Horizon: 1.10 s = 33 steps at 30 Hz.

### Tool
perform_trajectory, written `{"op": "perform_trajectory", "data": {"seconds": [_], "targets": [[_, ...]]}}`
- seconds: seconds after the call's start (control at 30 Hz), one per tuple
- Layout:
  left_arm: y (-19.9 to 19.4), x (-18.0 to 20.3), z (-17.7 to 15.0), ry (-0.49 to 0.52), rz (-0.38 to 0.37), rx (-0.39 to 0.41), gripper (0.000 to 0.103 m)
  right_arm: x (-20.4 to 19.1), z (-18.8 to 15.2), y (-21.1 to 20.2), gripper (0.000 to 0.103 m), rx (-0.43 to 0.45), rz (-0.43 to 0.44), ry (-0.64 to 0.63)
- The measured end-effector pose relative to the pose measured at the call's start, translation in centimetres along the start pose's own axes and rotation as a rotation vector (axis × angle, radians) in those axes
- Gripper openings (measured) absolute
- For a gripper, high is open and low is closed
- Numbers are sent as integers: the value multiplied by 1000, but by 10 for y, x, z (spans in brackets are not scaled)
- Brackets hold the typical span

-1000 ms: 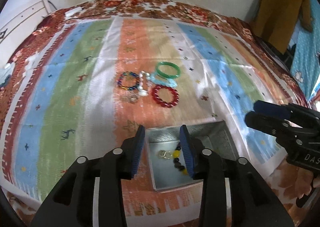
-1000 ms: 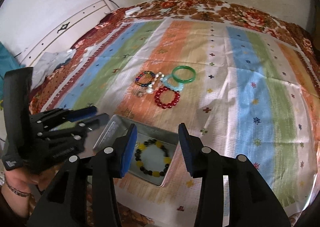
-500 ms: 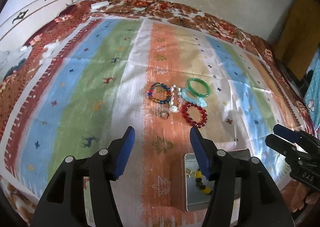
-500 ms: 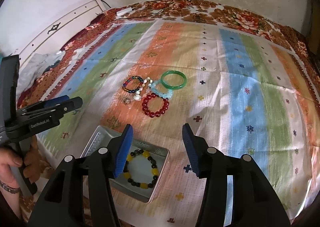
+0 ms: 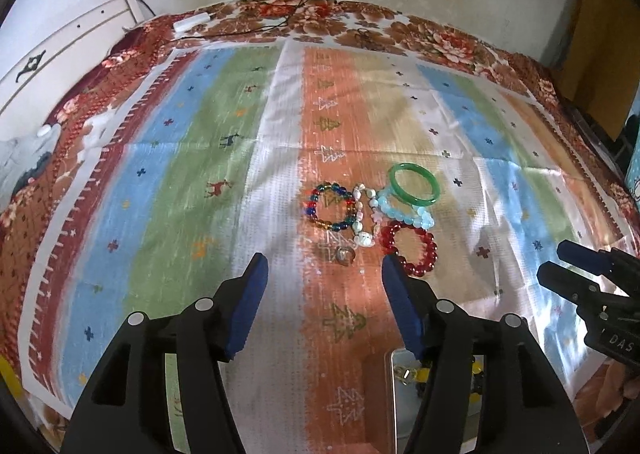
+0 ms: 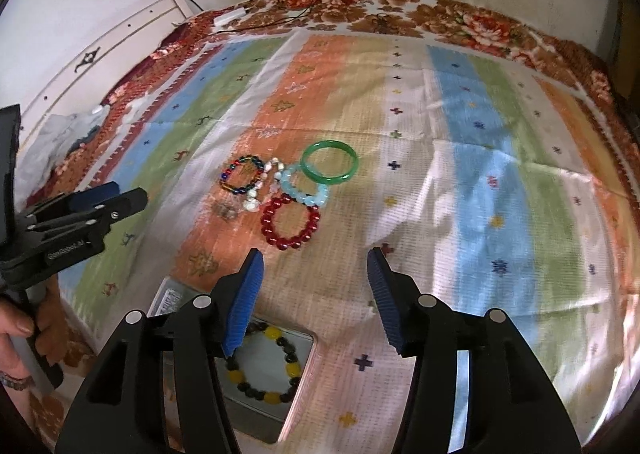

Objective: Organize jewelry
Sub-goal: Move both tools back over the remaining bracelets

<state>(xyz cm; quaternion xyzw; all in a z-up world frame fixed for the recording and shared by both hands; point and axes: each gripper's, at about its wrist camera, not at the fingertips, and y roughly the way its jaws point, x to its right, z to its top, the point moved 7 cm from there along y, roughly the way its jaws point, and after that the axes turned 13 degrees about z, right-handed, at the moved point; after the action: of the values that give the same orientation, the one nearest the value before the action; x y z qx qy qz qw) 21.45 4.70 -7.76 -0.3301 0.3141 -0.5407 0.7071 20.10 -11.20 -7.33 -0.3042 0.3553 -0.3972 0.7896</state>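
The jewelry lies clustered mid-bed on the striped cloth (image 5: 168, 182): multicolour bracelet (image 5: 330, 208), pearl strand (image 5: 362, 216), pale blue bracelet (image 5: 404, 208), green bangle (image 5: 416, 185), red bracelet (image 5: 412, 250). Overlapping loops could snag and lift together. Left tongs (image 5: 322, 274) and right tongs (image 6: 314, 268) are spread and empty, having just been opening. Only the right view shows the tin (image 6: 308, 350) and its black-and-yellow bracelet (image 6: 264, 364) whole.

I saw a bed (image 6: 500, 34) under a striped cloth (image 6: 480, 194). Near the cloth's middle lay a cluster of bracelets (image 6: 288, 190); nearer me from it sat a metal tin (image 6: 168, 298).
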Motion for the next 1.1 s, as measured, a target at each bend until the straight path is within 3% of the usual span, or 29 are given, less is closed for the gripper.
{"op": "perform_trajectory", "data": {"seconds": [0.2, 1.1], "targets": [[5, 2, 6, 21, 10, 7, 59, 7, 17, -3, 54, 38, -44, -15], [75, 11, 31, 37, 15, -107, 59, 20, 24, 76, 54, -151, -21, 33]]}}
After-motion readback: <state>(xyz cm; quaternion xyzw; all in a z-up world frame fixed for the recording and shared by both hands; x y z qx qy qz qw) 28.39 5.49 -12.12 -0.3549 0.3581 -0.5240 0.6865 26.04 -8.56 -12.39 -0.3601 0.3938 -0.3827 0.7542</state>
